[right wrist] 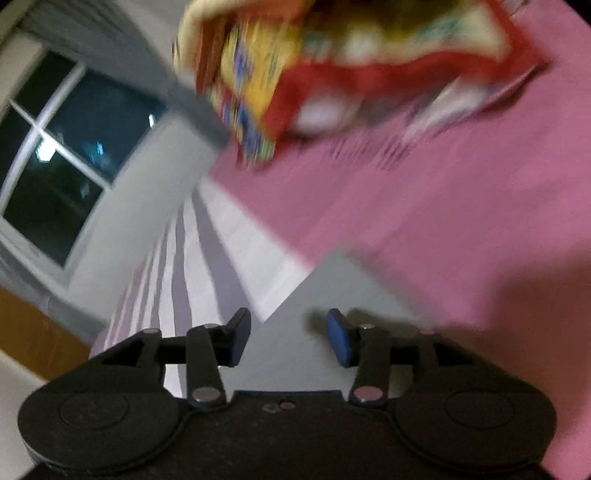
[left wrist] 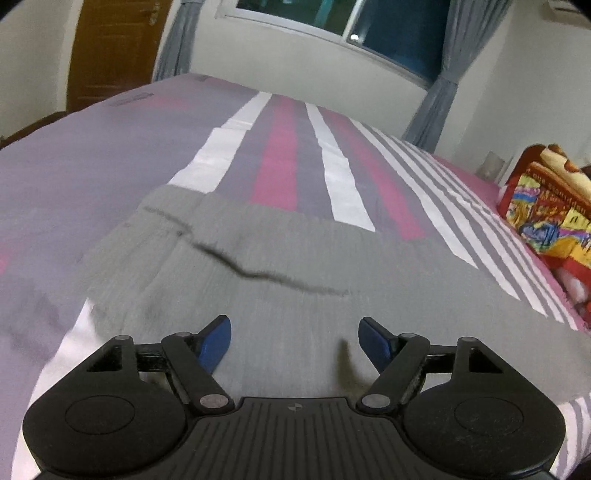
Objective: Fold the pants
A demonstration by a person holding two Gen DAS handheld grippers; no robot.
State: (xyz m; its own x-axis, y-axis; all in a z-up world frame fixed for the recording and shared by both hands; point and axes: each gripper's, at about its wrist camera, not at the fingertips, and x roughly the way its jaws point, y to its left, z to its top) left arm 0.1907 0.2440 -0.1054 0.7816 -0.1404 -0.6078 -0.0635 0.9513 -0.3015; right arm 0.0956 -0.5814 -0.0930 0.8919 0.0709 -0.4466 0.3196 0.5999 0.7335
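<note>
Grey pants lie spread flat on the striped bed cover, with a dark wavy line running across the cloth. My left gripper hovers just over the near part of the pants, its blue pads wide apart and nothing between them. In the blurred, tilted right wrist view a corner of the grey pants rests on the pink part of the cover. My right gripper is above that corner, open, and no cloth is pinched between its pads.
A folded red and yellow patterned blanket lies at the right side of the bed, seen blurred as the blanket ahead of the right gripper. Behind the bed are a window with grey curtains and a brown door.
</note>
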